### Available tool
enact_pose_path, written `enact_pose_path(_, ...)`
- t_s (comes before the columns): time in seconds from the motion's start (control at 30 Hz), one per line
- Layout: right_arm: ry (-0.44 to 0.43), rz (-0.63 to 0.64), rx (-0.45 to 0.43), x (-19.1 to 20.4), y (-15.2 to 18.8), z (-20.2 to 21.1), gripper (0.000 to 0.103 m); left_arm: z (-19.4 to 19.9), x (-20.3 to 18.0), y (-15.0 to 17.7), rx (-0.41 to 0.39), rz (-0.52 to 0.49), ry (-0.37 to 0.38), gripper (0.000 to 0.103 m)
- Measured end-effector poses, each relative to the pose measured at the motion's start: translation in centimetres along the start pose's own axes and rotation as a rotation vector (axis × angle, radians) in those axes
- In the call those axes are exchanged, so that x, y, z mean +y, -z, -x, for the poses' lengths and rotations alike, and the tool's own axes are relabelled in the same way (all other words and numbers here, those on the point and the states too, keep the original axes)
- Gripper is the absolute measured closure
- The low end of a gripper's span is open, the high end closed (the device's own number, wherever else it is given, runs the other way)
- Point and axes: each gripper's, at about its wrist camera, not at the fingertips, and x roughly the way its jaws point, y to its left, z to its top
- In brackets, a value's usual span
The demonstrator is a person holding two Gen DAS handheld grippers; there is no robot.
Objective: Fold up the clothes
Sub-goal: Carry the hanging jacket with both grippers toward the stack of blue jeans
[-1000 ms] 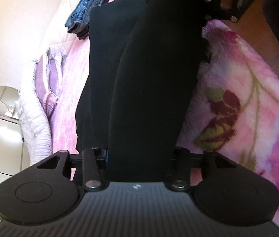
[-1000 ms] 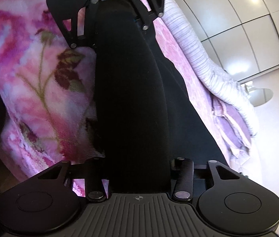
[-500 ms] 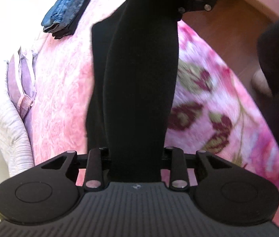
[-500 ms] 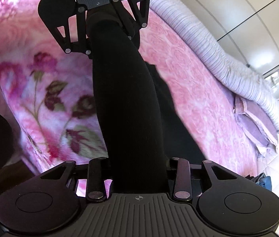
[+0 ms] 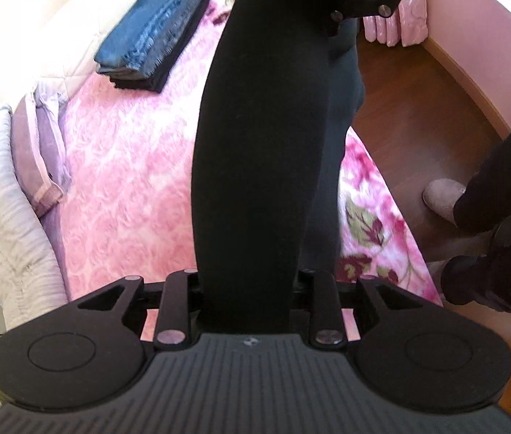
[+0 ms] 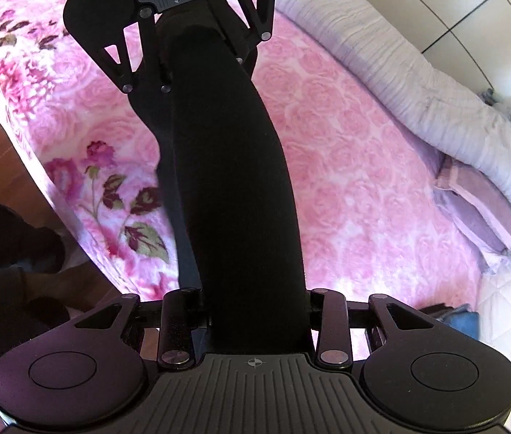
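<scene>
- Above the pink floral bed point(image 5: 121, 166), a black garment point(image 5: 266, 137) is being held stretched between the two grippers, clear of the blanket over most of its length.
- One end of the garment is being gripped by the left hand-held gripper point(image 5: 246, 311), its pads pressed onto the cloth.
- The other end is being gripped by the right hand-held gripper point(image 6: 255, 320), likewise closed on the cloth.
- In the right wrist view, the left hand-held gripper is being seen at the far end of the garment.
- A stack of folded blue and black clothes point(image 5: 154, 36) is being kept on the far left of the bed.
- A lilac quilt point(image 6: 411, 72) and a purple pillow point(image 6: 479, 217) are being seen along the bed's edge.
- A person's dark-clad leg point(image 5: 501, 181) and slipper point(image 5: 443, 199) are being shown on the wooden floor point(image 5: 418, 108).
</scene>
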Motion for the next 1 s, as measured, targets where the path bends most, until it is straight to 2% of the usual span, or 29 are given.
enact_pose_path(0.27, 0.077, -0.037, -0.001, -2.6, 2.3, 3.4, 0.068, 1.0, 2.3, -4.6, -0.008, -0.056, -0.05, 0.078)
enact_pose_path(0.53, 0.104, -0.072, 0.003, -4.3, 5.1, 5.6, 0.068, 1.0, 2.9, -8.2, -0.018, -0.089, -0.07, 0.078)
enact_pose_path(0.77, 0.106, -0.084, 0.006, -5.0, 6.8, 6.0, 0.068, 0.4, 3.2, -9.7, -0.02, -0.106, -0.073, 0.078)
enact_pose_path(1.0, 0.112, -0.116, 0.035, -6.6, 6.9, 5.3, 0.068, -0.8, 5.0, -10.0, -0.055, -0.142, -0.061, 0.078)
